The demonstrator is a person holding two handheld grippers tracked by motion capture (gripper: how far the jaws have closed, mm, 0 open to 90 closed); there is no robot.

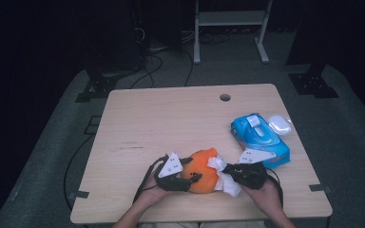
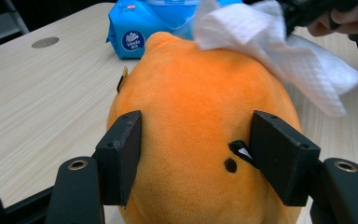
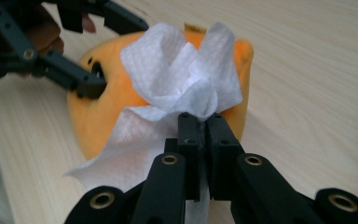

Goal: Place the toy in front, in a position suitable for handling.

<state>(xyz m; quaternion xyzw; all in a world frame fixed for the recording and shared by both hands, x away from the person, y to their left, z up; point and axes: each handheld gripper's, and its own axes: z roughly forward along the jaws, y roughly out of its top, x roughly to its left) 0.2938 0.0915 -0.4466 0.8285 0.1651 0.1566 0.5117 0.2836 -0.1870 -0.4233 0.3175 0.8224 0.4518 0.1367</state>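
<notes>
Orange plush toy (image 1: 203,176) lies near the desk's (image 1: 161,118) front edge in the high view. Left gripper view: the left tool (image 2: 193,161) clamps the toy. Right gripper view: the right tool (image 3: 199,122) pinches a white wipe (image 3: 177,84) draped on it.

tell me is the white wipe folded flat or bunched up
Bunched up. The white wipe is gathered into crumpled folds where the right gripper pinches it, resting against the orange plush toy.

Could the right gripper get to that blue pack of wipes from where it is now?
Probably yes: the blue pack lies just beyond the right gripper with nothing between, but its jaws are shut on the white wipe.
</notes>
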